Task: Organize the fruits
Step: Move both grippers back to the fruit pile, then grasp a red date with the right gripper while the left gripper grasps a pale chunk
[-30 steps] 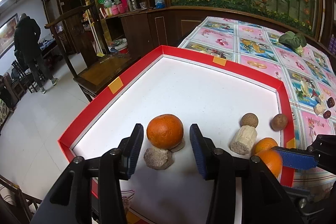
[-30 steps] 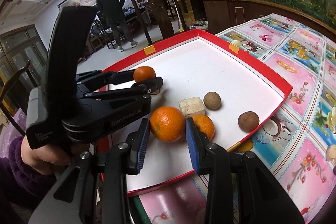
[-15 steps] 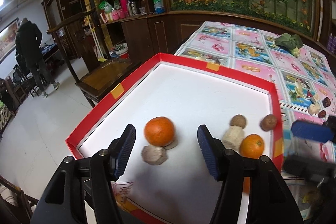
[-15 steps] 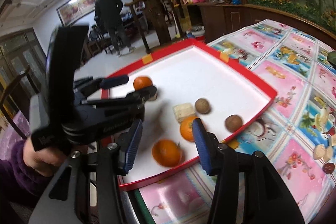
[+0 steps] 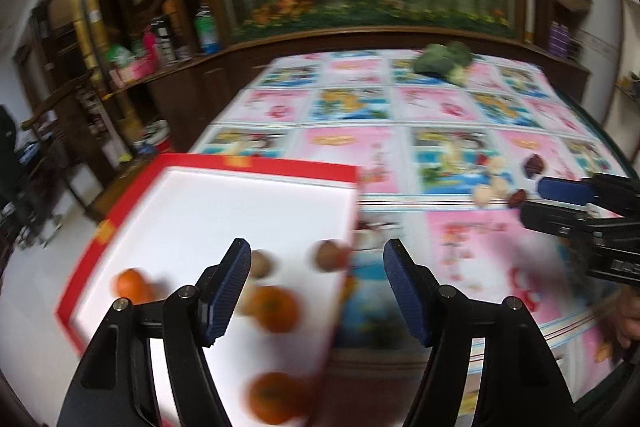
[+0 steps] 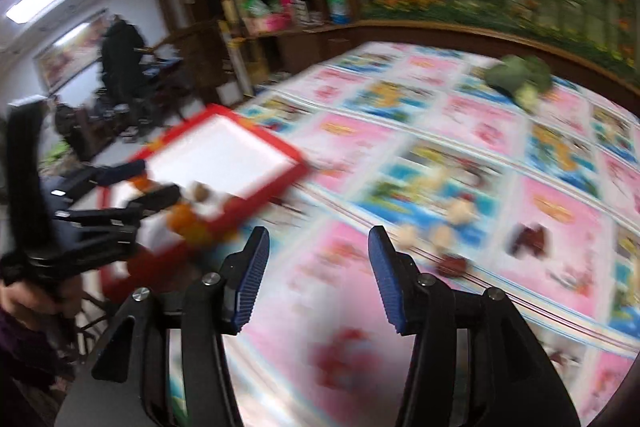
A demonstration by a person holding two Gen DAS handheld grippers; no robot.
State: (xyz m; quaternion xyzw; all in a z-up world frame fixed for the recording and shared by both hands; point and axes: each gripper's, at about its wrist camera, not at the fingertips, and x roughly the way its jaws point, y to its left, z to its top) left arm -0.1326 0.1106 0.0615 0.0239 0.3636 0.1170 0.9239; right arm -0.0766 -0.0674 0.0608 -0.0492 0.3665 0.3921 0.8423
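Note:
Everything is motion-blurred. The red-rimmed white tray [image 5: 256, 165] holds three oranges [image 5: 276, 309], two brown round fruits [image 5: 328, 255] and a pale piece half hidden behind my left finger. My left gripper [image 5: 316, 247] hangs over the tray's right edge; its jaws are opening and nothing is between them. My right gripper [image 6: 318, 233] hovers open and empty above the patterned tablecloth [image 6: 560, 211]. Ahead of it and to the right lie dark red dates [image 6: 452, 265] and small pale pieces [image 6: 460, 213]. In the right wrist view the tray [image 6: 296, 167] and left gripper [image 6: 148, 183] sit far left.
A green vegetable [image 5: 444, 61] lies at the table's far side. A wooden cabinet with bottles [image 5: 206, 27] stands beyond the table's left end. A person in dark clothes [image 6: 120, 55] stands far off in the room. A hand [image 6: 24, 303] holds the left gripper.
Both grippers have opened and drawn back off their oranges, which stay in the tray. Both views have swung right, from the tray toward the tablecloth and its loose fruit.

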